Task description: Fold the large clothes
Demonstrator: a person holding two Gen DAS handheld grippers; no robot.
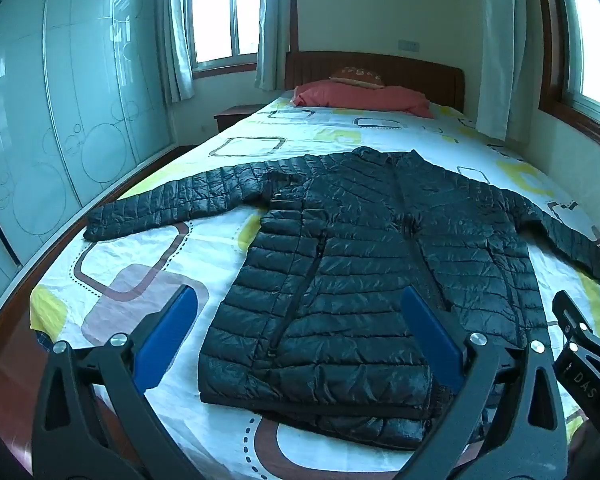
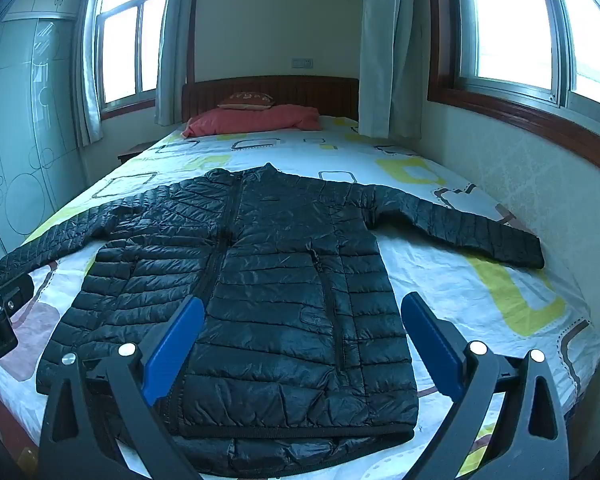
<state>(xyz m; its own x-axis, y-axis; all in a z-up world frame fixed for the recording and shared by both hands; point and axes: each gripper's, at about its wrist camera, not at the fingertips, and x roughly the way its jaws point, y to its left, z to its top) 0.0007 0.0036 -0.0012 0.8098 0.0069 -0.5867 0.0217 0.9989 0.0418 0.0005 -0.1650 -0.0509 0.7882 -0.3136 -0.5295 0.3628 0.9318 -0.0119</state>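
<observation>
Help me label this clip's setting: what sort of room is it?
A bedroom, most likely in a home: a bed with a wooden headboard and red pillow, curtained windows, and a wardrobe along one wall.

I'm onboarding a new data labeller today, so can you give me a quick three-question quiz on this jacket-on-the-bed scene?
1. True or false: the black puffer jacket lies spread flat on the bed sheet with both sleeves stretched out sideways.
2. Multiple choice: the left gripper and right gripper are A) both shut on the hem, B) both open above the hem end, holding nothing, C) one open, one shut.
3. Fill in: at the headboard end lies a ____ coloured pillow.

Key: 1 true; 2 B; 3 red (pinkish-red).
</observation>
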